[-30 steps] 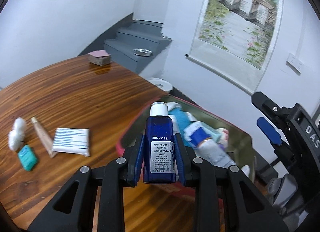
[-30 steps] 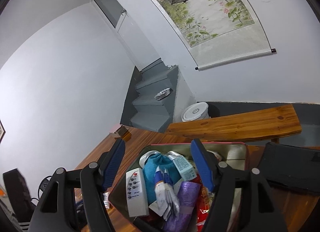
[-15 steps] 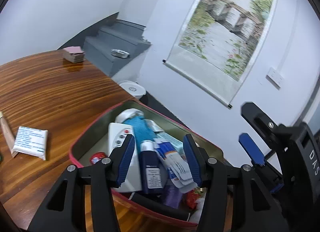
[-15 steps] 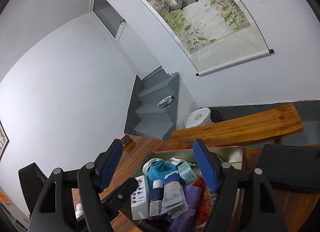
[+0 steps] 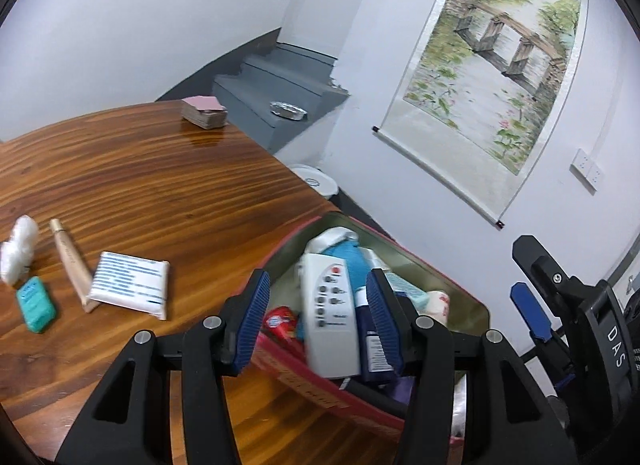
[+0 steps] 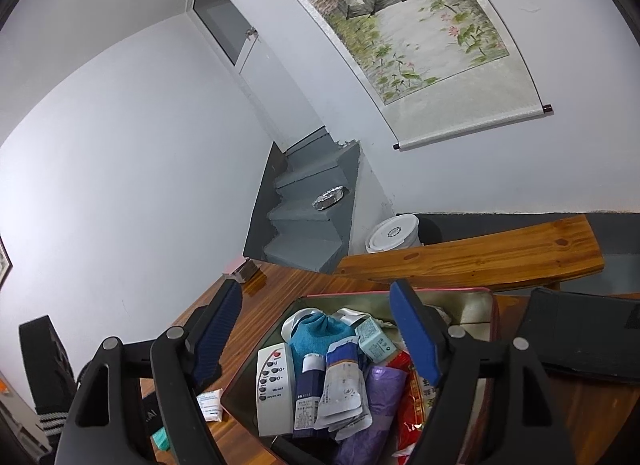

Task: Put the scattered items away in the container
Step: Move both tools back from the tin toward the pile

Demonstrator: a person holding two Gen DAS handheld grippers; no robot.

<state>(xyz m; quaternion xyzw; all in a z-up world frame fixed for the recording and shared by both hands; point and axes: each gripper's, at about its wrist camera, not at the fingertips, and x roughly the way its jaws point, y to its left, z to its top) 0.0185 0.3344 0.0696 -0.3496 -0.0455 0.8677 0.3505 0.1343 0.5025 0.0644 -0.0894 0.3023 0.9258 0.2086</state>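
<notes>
A red-rimmed metal tin point(image 5: 320, 385) point(image 6: 460, 297) holds several items. Among them are a white remote point(image 5: 328, 325) point(image 6: 272, 389) and a dark blue bottle point(image 5: 374, 349) point(image 6: 308, 389) lying flat. My left gripper point(image 5: 316, 297) hovers open over the tin's near edge with nothing between its fingers. On the table to its left lie a tissue pack point(image 5: 128, 287), a beige tube point(image 5: 70, 261), a teal box point(image 5: 36, 305) and white cotton point(image 5: 18, 249). My right gripper point(image 6: 316, 301) hangs above the tin, its jaws opening around nothing.
A pink-topped card stack point(image 5: 204, 113) sits at the table's far edge. A wooden bench point(image 6: 472, 257) and a white bucket point(image 6: 394, 233) stand beyond the tin. A flat black object point(image 6: 580, 337) lies right of the tin. Grey stairs rise behind.
My left gripper opened and let the blue bottle drop into the tin. It then swung left, bringing the table's loose items back into view. The right jaws widened slightly.
</notes>
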